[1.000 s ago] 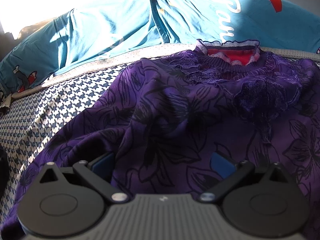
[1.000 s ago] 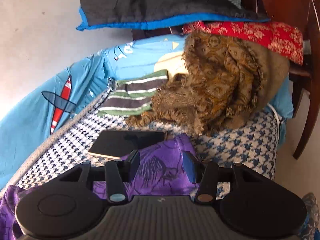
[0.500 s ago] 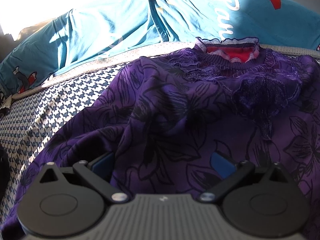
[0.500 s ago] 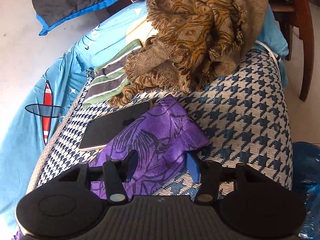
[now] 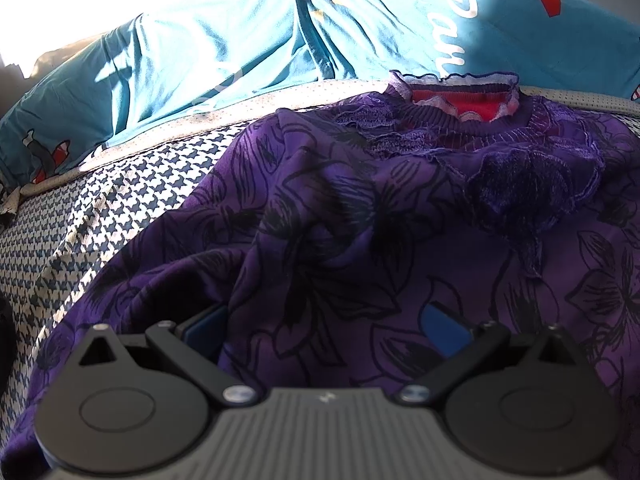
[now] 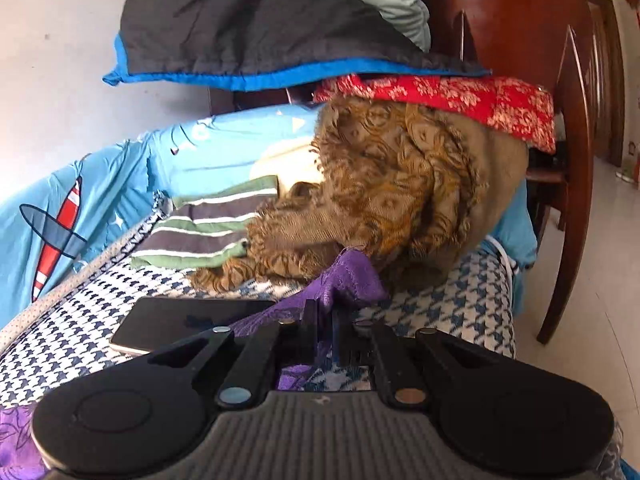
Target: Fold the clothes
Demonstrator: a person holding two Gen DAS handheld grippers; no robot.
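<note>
here the right claw is pinched nearly shut on a bunched corner of the purple top, the cloth poking up past its tips. just left of it a dark phone lies flat on the houndstooth cover, with the top's edge lying against its near corner. beyond sit a folded striped cloth and a brown fringed shawl, the shawl heaped partly over the stripes; above them a red floral cloth and a dark blue-edged quilt rest by a wooden chair. the left claw stands wide open, its blue pads pressed down on the top with cloth mounded between them, gripping nothing. the top spreads across the cover, its frilled neckline at the far edge showing red inside, near a teal sheet.
</note>
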